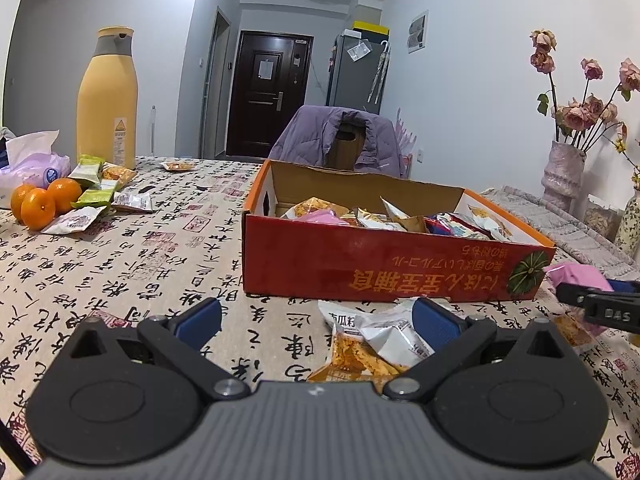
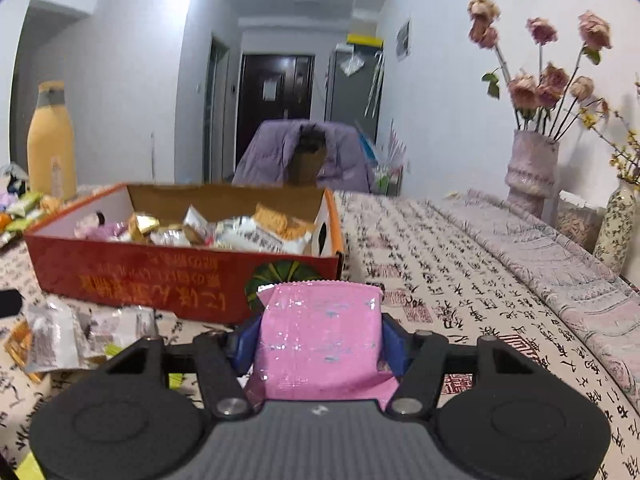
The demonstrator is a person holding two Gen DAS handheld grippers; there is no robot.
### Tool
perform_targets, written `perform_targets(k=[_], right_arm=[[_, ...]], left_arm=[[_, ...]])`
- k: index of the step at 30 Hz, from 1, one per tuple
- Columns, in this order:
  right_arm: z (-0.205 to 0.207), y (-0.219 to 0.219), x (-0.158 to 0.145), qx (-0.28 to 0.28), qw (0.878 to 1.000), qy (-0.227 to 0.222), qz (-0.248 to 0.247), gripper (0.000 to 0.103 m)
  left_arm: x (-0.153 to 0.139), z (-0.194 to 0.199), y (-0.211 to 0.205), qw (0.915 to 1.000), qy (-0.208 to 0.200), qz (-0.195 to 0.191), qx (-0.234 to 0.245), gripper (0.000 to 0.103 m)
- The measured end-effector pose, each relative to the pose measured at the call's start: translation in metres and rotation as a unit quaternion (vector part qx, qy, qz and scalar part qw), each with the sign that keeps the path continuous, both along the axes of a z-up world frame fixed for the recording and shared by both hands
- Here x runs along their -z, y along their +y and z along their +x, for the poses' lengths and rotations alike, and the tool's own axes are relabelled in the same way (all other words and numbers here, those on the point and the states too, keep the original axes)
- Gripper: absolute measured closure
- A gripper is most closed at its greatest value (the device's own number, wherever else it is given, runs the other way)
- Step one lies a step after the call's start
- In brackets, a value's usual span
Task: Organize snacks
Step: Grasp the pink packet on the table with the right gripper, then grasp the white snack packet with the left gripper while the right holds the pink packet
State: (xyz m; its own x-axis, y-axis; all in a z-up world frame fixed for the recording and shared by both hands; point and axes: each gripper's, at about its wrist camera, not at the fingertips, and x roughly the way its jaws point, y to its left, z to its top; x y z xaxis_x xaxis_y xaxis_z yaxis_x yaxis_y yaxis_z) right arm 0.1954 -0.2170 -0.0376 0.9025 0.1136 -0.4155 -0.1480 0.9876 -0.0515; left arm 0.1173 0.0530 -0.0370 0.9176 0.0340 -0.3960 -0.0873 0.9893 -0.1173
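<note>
A red cardboard box (image 1: 384, 268) with several snack packets inside stands on the table; it also shows in the right wrist view (image 2: 160, 276). My left gripper (image 1: 316, 316) is open just in front of the box, its fingers straddling a white packet (image 1: 384, 330) and an orange packet (image 1: 356, 356) on the cloth. My right gripper (image 2: 320, 340) is shut on a pink snack packet (image 2: 320, 336), near the box's right front corner. The pink packet (image 1: 576, 276) and right gripper tip also show at the right edge of the left wrist view.
A yellow bottle (image 1: 107, 100), three oranges (image 1: 40, 204), several loose packets (image 1: 96, 196) and a tissue pack (image 1: 36, 164) sit at the far left. More packets (image 2: 60, 336) lie left of my right gripper. Flower vases (image 2: 530, 172) stand at the right wall. A chair with a purple jacket (image 1: 340, 136) is behind the table.
</note>
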Motion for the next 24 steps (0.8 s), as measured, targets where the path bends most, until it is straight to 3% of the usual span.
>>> perform_targets(k=[17,24], right_arm=[[-0.015,-0.007,0.009,-0.018,0.999,-0.003,0.035,0.042],[-0.016,-0.01,0.01,-0.016,0.999,-0.006,0.043,0.042]], left_arm=[[-0.001,0.007,0.003,0.9979,0.051,0.023,-0.032,0.0],[-0.011,0.002,-0.016,0.9983,0.038,0.045,-0.003,0.0]])
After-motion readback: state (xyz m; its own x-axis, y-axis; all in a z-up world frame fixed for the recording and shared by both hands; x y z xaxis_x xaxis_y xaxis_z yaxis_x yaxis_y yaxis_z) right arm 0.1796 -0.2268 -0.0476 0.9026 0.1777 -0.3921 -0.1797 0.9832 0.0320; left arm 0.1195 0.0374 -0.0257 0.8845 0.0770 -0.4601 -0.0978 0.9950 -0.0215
